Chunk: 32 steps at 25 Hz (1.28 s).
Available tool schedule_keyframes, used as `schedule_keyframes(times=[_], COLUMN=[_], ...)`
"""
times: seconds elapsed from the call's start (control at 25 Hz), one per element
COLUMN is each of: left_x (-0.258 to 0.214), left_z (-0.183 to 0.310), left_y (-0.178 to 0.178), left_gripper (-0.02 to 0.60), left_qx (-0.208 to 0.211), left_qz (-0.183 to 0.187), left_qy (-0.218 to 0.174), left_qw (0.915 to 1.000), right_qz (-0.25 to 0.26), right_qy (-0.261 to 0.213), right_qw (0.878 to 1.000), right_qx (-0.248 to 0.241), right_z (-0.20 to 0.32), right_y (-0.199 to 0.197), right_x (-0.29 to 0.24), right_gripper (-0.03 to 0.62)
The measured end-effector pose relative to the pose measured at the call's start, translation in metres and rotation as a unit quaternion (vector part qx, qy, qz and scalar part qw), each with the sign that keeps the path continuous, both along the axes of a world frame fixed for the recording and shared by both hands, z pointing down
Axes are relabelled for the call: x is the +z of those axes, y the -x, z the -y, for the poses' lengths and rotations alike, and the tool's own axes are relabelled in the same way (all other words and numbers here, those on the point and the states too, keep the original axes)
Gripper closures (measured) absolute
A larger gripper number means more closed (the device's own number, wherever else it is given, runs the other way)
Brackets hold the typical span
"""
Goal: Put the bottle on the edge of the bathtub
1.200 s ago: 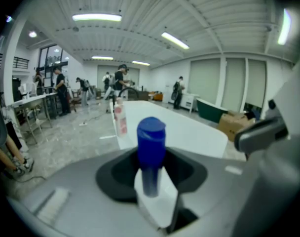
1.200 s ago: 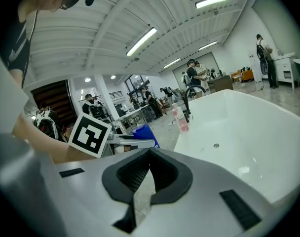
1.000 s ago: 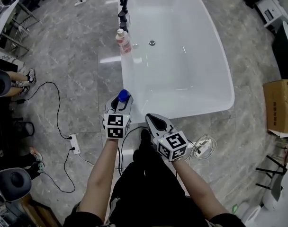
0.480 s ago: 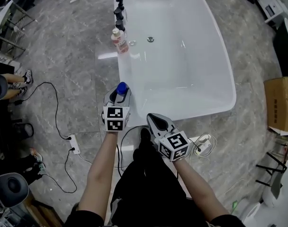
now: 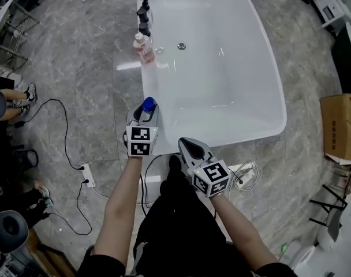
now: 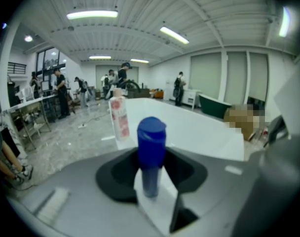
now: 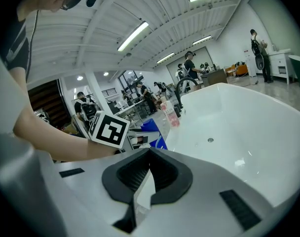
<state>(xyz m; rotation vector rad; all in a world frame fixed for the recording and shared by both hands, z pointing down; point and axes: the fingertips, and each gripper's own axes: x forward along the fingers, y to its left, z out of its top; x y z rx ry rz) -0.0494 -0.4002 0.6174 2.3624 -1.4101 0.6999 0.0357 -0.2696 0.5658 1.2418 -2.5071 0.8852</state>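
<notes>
My left gripper (image 5: pixel 144 114) is shut on a bottle with a blue cap (image 5: pixel 148 104) and holds it upright just outside the left rim of the white bathtub (image 5: pixel 221 79). The left gripper view shows the blue-capped bottle (image 6: pixel 151 147) standing between the jaws, with the tub (image 6: pixel 194 125) behind it. A second bottle, white and pink (image 5: pixel 144 47), stands on the tub's edge by the tap. My right gripper (image 5: pixel 186 145) hovers near the tub's near end, shut and with nothing in it; its pads (image 7: pixel 140 172) meet.
A black tap (image 5: pixel 144 7) rises at the tub's far left corner. Cables and a power strip (image 5: pixel 89 175) lie on the grey tiled floor at left, and a white cable (image 5: pixel 247 175) at right. A cardboard box (image 5: pixel 340 128) stands far right. People stand in the background.
My left gripper has carried the bottle slightly forward along the tub's left rim. The right gripper has kept its place.
</notes>
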Motion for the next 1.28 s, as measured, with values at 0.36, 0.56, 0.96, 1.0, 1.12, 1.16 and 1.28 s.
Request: schedule_keyframes(times=[0.36, 0.56, 0.96, 1.0, 1.12, 1.16, 1.28], left_x=[0.003, 0.009, 0.006, 0.005, 0.003, 0.001, -0.005], left_z=[-0.004, -0.009, -0.03, -0.034, -0.047, -0.051, -0.063], left_y=[-0.004, -0.001, 0.012, 0.013, 0.021, 0.023, 0.031], left_gripper=[0.42, 0.41, 0.348, 0.348, 0.356, 0.367, 0.418], left_qx=[0.008, 0.002, -0.033, -0.038, -0.049, -0.053, -0.068], left_qz=[0.001, -0.002, -0.016, -0.02, -0.025, -0.025, -0.027], left_qy=[0.002, 0.016, 0.036, 0.038, 0.041, 0.041, 0.039], left_qw=[1.0, 0.9999, 0.9987, 0.9984, 0.9977, 0.9975, 0.9966], right_qz=[-0.012, -0.015, -0.011, -0.009, -0.007, -0.007, -0.009], right_qy=[-0.004, -0.003, -0.016, -0.018, -0.025, -0.027, -0.036], right_qw=[1.0, 1.0, 1.0, 1.0, 1.0, 1.0, 0.999], right_qx=[0.0, 0.004, 0.008, 0.009, 0.011, 0.011, 0.011], right_z=[-0.007, -0.015, -0.025, -0.027, -0.033, -0.034, -0.037], right_y=[-0.003, -0.004, 0.0, 0.0, 0.004, 0.004, 0.004], right_x=[0.001, 0.0, -0.012, -0.013, -0.018, -0.02, -0.026], right_gripper=[0.591, 0.591, 0.591, 0.591, 0.591, 0.591, 0.591])
